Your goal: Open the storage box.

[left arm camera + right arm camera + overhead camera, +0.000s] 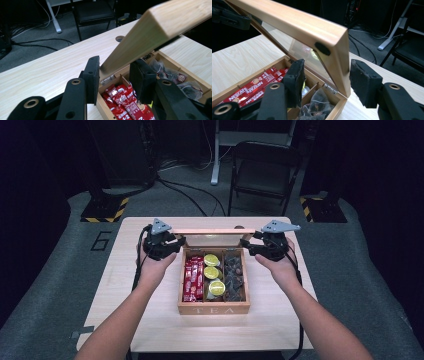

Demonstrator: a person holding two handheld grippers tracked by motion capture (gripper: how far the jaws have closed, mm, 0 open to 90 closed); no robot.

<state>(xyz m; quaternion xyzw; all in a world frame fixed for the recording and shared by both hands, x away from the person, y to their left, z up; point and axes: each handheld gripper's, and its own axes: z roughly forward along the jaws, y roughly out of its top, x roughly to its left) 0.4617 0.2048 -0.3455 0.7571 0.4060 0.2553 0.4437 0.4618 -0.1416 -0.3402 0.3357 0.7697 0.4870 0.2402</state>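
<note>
I see a wooden tea box point(214, 309) at the middle of the tabletop point(125, 285), its hinged lid point(207, 231) raised upright; whether I am opening or closing it I cannot tell. My left claw point(115, 75) straddles the lid's left edge, jaws apart, one pad touching the wood, no clamping. My right claw point(325, 80) straddles the right edge, jaws apart with gaps either side.
</note>
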